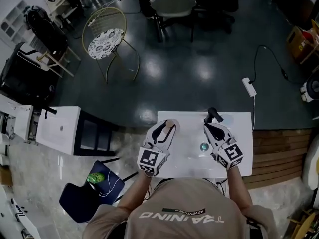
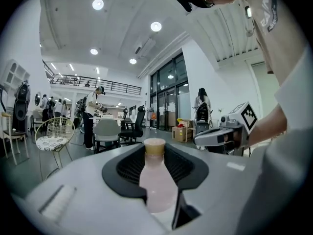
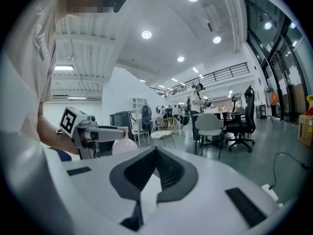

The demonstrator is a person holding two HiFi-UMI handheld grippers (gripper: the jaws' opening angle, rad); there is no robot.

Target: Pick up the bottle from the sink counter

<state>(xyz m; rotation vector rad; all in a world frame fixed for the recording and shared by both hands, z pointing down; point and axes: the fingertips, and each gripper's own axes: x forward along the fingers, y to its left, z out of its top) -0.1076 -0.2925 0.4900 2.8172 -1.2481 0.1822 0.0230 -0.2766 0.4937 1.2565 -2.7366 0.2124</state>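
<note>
You are holding the left gripper (image 1: 168,127) near the far left corner of the sink counter (image 1: 239,121), its jaws closing on the bottle (image 2: 156,180) at the pale pink body, just below the tan cap. No view is showing whether the base is clear of the counter.

Risk: the body looks smooth and tapering, so a tilted or jerky lift could let it slip through the pads.

You are holding the right gripper (image 3: 156,153) toward the far right edge, jaws together on nothing. Swinging it left could knock the bottle.

No label is showing on the bottle. Your shirt (image 1: 182,217) is reading "TRAINING".
</note>
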